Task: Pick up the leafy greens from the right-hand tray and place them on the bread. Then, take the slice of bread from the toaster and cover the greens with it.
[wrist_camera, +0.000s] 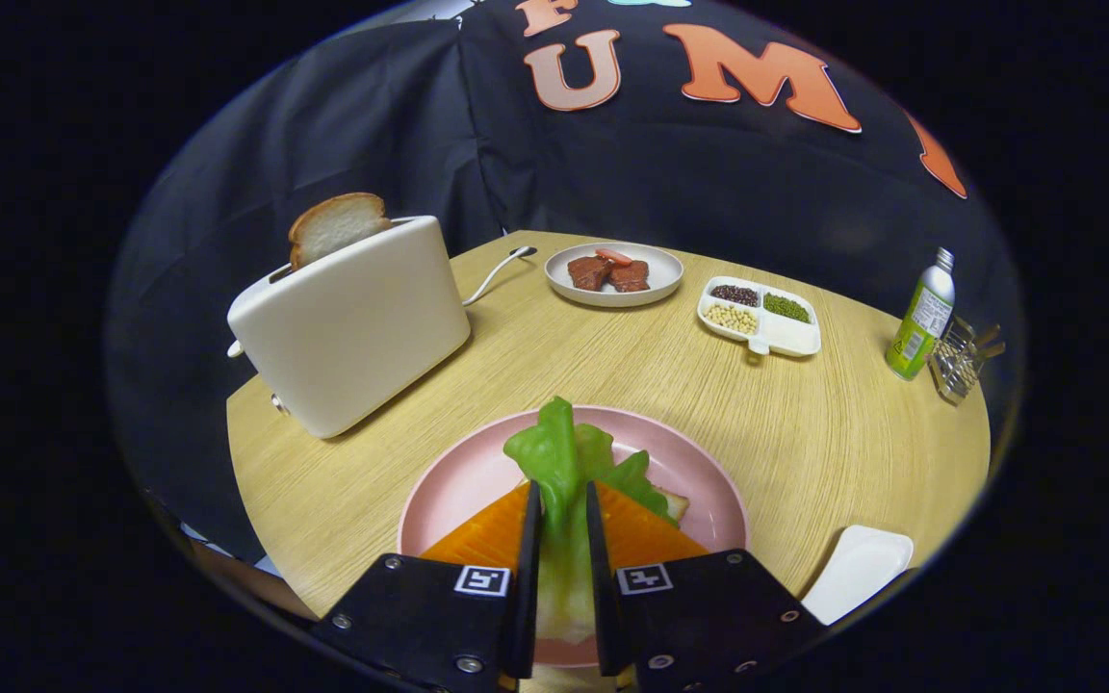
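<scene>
1. Claw (564, 525) pointed forward and tilted downward.
2. Two fingers (528, 568) drawn close together, nearly parallel, with only a narrow gap between.
3. Both fingers clamped on the leafy greens (564, 452), which stick out ahead of the tips.

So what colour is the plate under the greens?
Pink plate, clearest in the gripper view.

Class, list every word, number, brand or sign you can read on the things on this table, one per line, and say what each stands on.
Green bottle: print on its label, too small to read.
Gripper, shut on the leafy greens: two square black-and-white marker patterns, no letters.
Toaster, plates, divided dish: no text.
</scene>
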`<state>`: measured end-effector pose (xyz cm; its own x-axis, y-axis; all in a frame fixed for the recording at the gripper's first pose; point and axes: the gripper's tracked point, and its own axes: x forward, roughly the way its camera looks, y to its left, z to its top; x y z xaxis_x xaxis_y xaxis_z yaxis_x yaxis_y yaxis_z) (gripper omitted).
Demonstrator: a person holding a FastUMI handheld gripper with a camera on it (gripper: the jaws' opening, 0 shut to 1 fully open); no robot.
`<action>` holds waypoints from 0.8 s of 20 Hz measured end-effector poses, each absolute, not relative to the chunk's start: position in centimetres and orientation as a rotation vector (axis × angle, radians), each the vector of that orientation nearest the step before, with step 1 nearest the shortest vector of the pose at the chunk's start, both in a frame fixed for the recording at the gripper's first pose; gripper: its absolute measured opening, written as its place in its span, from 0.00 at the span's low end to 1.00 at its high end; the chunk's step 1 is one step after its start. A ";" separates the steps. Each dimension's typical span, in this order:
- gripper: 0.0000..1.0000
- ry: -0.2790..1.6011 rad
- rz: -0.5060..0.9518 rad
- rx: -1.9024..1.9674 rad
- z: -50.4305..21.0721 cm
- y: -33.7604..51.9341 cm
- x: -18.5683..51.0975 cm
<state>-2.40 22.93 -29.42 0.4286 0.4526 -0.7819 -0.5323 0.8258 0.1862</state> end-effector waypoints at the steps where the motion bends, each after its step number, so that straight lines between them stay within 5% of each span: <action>1: 0.26 0.943 0.614 -0.090 -29.2 23.0 -2.4; 13: 0.28 0.878 0.577 -0.014 -23.5 23.0 0.6; 16: 0.42 0.832 0.583 -0.013 -20.9 24.4 2.0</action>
